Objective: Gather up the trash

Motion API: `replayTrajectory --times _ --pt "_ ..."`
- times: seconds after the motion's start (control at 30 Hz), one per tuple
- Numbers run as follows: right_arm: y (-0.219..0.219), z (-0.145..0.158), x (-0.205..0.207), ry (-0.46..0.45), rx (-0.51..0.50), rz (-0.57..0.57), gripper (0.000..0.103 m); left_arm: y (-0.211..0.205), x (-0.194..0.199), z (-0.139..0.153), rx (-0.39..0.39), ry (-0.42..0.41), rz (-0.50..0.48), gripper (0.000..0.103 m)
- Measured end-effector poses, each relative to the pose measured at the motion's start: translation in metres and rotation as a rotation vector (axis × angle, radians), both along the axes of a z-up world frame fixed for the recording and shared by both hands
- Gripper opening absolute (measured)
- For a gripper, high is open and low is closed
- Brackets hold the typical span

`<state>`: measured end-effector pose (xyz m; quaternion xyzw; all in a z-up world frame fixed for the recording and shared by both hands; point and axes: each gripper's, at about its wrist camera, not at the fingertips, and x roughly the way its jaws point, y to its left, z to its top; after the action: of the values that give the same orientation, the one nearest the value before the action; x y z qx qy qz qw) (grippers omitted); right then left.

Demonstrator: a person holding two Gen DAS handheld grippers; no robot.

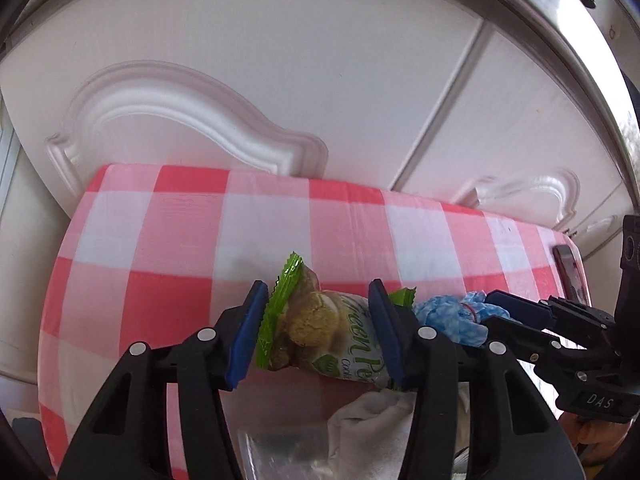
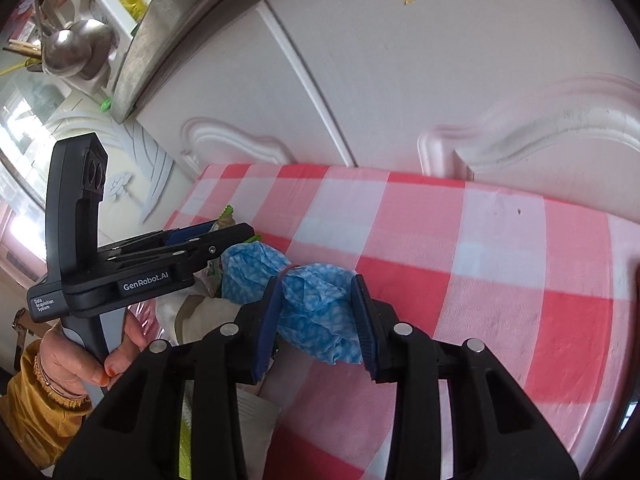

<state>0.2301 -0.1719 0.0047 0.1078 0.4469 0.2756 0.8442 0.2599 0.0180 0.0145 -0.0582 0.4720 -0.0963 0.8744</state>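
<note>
**Blue pads closed on two pieces of trash**

Checked red-and-white tablecloth [image 1: 200, 240] as landmark: at its near edge, the left gripper [image 1: 320, 332] clamps a green cookie wrapper [image 1: 320, 328]; just beside it, the right gripper [image 2: 316, 312] pinches a crumpled blue cloth [image 2: 320, 304].

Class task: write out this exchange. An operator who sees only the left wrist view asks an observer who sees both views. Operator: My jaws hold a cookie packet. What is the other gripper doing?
Observer: The right gripper is shut on a crumpled blue cloth.
Operator: Who holds my gripper?
Observer: A hand with a mustard sleeve grips its handle.
Operator: What lies right of the cloth?
Observer: Only bare checked tablecloth.
</note>
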Motion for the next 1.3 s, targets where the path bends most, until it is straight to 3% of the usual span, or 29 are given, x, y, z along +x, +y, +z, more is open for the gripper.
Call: replayTrajectory --times 0.7,0.83,0.9,1.0,1.13,1.3 --pt "-0.030 -0.005 -0.159 -0.004 0.069 -0.108 0.040 -0.021 -0.146 -0.003 -0.061 -0.007 -0.085 0.052" --pt "-0.035 -0.004 -0.180 -0.013 0.096 -0.155 0.056 -0.012 -0.160 0.002 -0.096 -0.034 -0.083 0.061" --pt "-0.040 0.000 -0.191 -0.030 0.102 -0.180 0.065 -0.002 -0.172 0.012 -0.100 -0.084 -0.069 0.078" --pt "-0.053 0.007 -0.215 -0.079 0.143 -0.226 0.078 0.011 -0.186 0.025 -0.120 -0.120 -0.074 0.081" --pt "-0.063 0.008 -0.244 -0.110 0.229 -0.249 0.078 0.032 -0.219 0.038 -0.172 -0.130 -0.070 0.085" --pt "-0.049 0.010 -0.286 -0.176 0.214 -0.230 0.078 0.050 -0.266 0.035 -0.219 -0.099 -0.044 0.087"
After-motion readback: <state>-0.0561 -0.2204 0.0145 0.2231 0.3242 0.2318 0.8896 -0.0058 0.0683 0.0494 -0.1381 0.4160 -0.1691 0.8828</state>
